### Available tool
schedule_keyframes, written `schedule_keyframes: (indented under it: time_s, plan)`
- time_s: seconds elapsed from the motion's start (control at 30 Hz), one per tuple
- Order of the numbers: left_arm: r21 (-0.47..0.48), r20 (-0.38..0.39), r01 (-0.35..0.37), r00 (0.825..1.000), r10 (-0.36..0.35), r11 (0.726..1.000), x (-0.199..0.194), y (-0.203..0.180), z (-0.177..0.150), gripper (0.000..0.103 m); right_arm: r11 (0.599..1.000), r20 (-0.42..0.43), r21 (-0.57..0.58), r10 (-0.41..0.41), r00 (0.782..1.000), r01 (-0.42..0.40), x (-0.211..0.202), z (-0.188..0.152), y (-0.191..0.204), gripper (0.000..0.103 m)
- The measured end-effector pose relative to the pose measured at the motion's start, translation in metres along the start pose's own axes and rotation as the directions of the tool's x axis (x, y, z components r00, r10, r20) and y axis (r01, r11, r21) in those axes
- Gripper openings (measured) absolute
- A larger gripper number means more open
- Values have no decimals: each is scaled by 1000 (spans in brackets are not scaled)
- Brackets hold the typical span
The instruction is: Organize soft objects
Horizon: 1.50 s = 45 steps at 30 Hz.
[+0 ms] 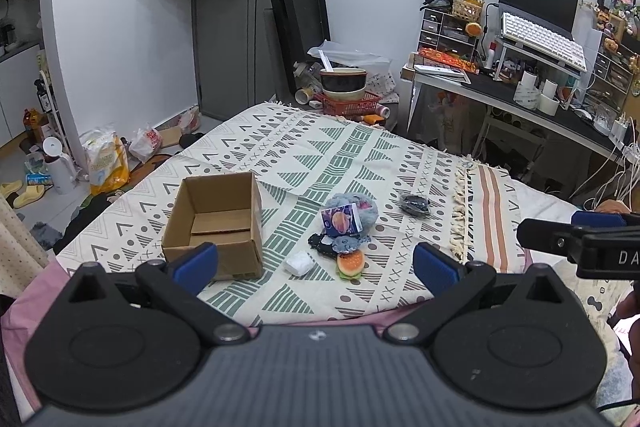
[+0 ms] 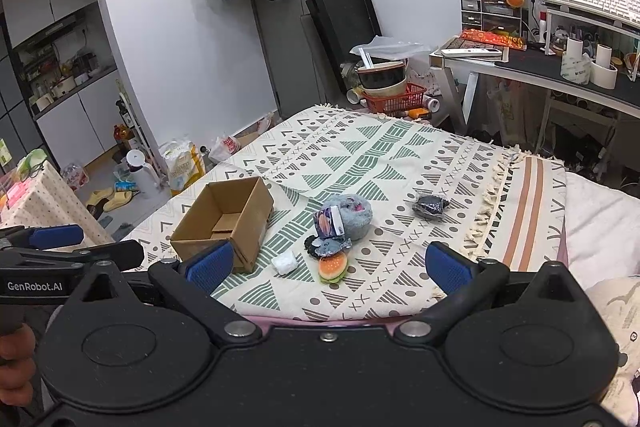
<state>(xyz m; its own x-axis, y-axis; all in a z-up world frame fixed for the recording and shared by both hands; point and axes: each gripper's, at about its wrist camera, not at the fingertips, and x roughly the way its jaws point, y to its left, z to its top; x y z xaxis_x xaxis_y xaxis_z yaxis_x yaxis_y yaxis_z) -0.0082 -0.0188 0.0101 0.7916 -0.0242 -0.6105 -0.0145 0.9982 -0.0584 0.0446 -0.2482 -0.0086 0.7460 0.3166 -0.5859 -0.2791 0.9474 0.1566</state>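
At frame centre, soft pile: a grey-blue plush (image 1: 354, 213) sits on the patterned bed cover (image 1: 360, 151), with a small printed packet (image 1: 340, 221) leaning against its front.
Just below the pile: a burger toy (image 1: 350, 264) lies flat, touching a dark item with a grey-blue piece on it (image 1: 334, 244); what that item is cannot be told.
Left of the burger: a small white soft piece (image 1: 298, 263), apart from it.
Right of centre: a dark wrapped bundle (image 1: 415, 203) lies alone, near the cover's fringe.
Left of centre: an open cardboard box (image 1: 216, 219), upright, nothing visible inside.
Lower frame, left wrist view: left hand-held gripper (image 1: 316, 261), blue pads spread wide, holding nothing.
Lower frame, right wrist view: right hand-held gripper (image 2: 328, 265), pads also wide apart and empty.
Upper right: a tabletop (image 1: 504, 93) with keyboard (image 1: 540, 41) and monitor (image 1: 538, 1).
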Motion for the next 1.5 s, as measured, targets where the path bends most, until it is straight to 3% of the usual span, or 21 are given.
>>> schedule_keyframes:
  time_s: [1.07, 1.5]
  plan:
    - [-11, -3, 1, 1000, -1, 1000, 9, -9, -8, 103, 1000, -18, 0, -3, 1000, 3, 5, -3, 1, 103]
    - [-47, -2, 20, 1000, -20, 999, 28, 4, -8, 103, 1000, -57, 2, -5, 998, 5, 31, -5, -3, 103]
